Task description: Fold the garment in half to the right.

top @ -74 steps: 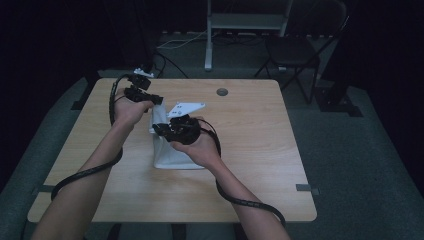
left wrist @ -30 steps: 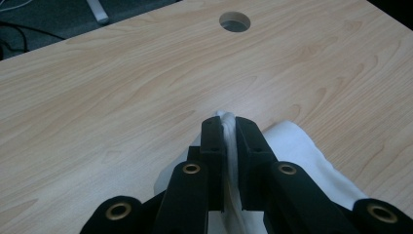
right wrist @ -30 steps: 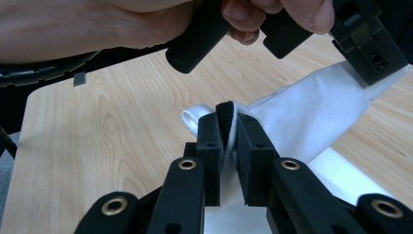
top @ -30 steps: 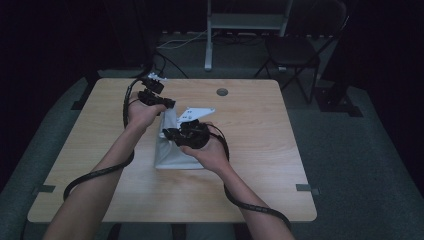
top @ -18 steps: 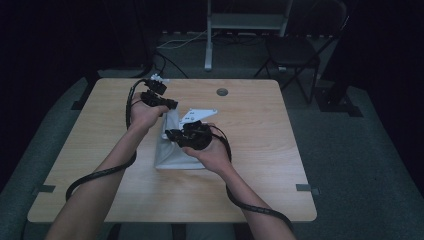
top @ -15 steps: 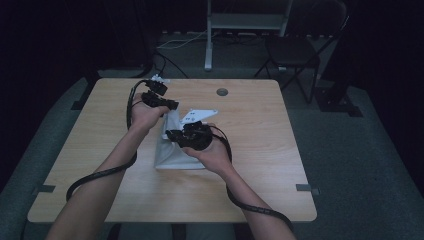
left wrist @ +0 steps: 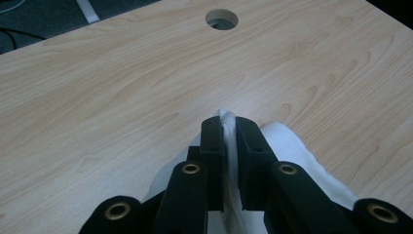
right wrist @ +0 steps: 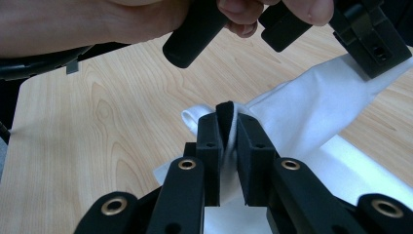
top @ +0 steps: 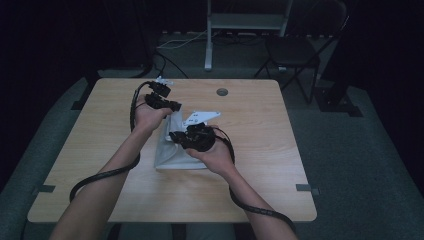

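A white cloth (top: 172, 152) lies partly on the wooden table (top: 260, 150) and is lifted at its far end. My left gripper (top: 172, 106) is shut on one raised edge of the cloth (left wrist: 229, 146), its jaws pinching a fold. Nearer the person, my right gripper (top: 172, 136) is shut on another fold of the cloth (right wrist: 311, 112). In the right gripper view, the left gripper's body (right wrist: 363, 36) and the hand holding it hang above, with cloth stretched between the two grips. The grey plate (top: 200, 118) on the right gripper faces up.
A round cable hole (top: 222, 92) is in the table near its far edge. Black cables (top: 100, 175) trail from both grippers over the table's near side. A chair (top: 295, 50) and a metal stand (top: 245, 22) are beyond the table.
Both hands with the cloth shifted slightly away from the person and to the right since the earliest frame; over the last second they stay almost still, both grips unchanged.
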The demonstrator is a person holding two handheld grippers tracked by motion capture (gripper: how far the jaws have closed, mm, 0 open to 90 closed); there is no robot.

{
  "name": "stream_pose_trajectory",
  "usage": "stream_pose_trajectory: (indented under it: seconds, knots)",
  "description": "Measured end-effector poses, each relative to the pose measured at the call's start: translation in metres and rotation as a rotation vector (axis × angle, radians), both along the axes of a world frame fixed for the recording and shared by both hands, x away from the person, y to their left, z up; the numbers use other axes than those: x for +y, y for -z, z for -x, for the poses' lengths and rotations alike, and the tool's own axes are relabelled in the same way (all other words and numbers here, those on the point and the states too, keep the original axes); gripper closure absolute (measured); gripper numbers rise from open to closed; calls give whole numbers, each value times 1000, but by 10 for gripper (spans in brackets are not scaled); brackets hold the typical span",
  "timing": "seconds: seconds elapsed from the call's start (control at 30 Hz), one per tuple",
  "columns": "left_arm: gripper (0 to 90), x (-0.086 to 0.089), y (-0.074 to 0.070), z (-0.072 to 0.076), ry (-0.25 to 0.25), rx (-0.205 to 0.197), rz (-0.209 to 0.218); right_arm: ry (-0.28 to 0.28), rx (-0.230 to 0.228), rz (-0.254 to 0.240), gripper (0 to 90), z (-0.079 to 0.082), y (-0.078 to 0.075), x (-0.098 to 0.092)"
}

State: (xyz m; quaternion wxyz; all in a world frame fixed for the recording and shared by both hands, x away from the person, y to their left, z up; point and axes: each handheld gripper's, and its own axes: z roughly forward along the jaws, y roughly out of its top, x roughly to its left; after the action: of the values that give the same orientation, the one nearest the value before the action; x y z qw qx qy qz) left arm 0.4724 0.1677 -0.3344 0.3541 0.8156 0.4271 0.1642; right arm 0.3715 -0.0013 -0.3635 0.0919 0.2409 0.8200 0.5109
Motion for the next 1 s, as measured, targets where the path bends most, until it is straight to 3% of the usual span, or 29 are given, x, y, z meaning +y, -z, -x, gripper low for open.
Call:
stream_pose_trajectory:
  seconds: [1.0]
  knots:
    - [826,-15,10,0,23,11,-23,9,23,13,809,2,14,-10]
